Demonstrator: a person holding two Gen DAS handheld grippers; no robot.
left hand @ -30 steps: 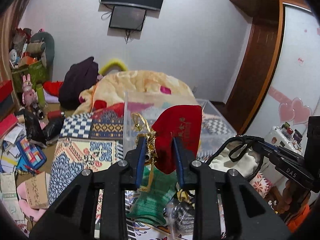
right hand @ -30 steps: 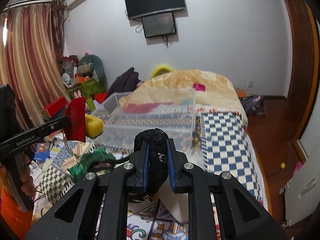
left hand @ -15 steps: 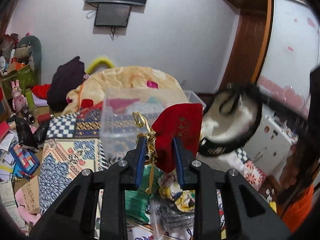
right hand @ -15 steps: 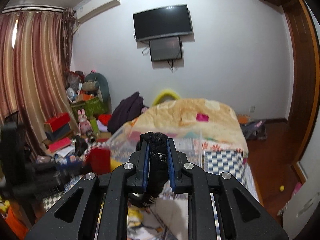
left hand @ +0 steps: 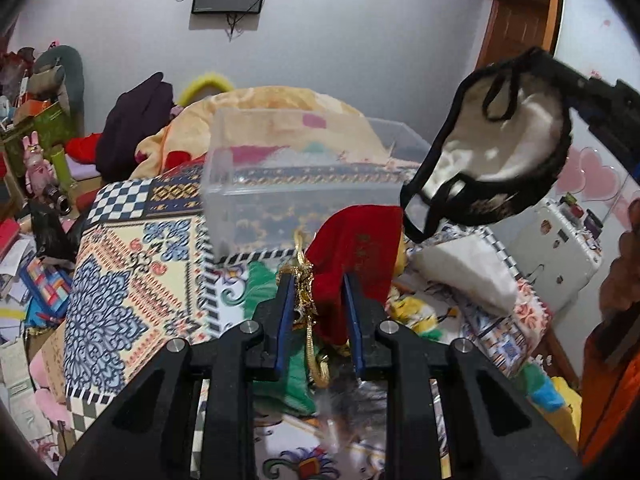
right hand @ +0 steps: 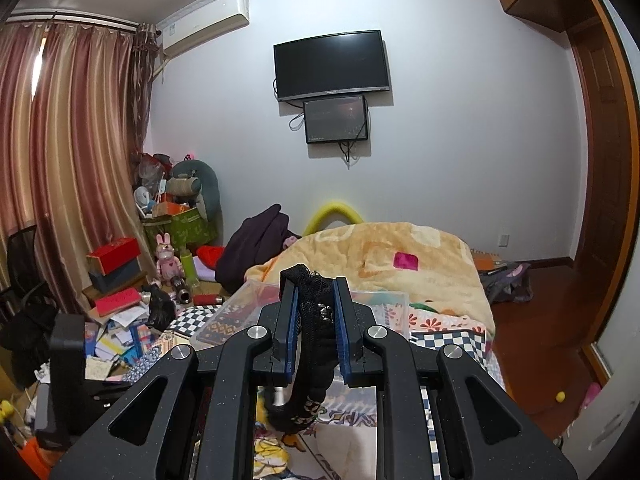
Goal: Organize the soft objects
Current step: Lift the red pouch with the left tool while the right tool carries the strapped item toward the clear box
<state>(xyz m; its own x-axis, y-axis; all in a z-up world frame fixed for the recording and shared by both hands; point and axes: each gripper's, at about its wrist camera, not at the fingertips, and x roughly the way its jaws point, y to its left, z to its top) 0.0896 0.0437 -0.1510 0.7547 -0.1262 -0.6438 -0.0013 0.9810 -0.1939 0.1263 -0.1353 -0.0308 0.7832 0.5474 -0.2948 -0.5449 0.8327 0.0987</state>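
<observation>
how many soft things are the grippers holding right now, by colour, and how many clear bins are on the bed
Red soft items held: 1, the red pouch in the left gripper
Black soft items held: 1, the black fleece-lined piece in the right gripper
Clear plastic bins: 1, the clear bin
Total: 3

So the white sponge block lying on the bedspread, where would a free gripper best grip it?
Across the white sponge block's two long flat sides near its middle, coming from above: it lies flat with its top uncovered, and the clear bin and toys crowd its left side.
</observation>
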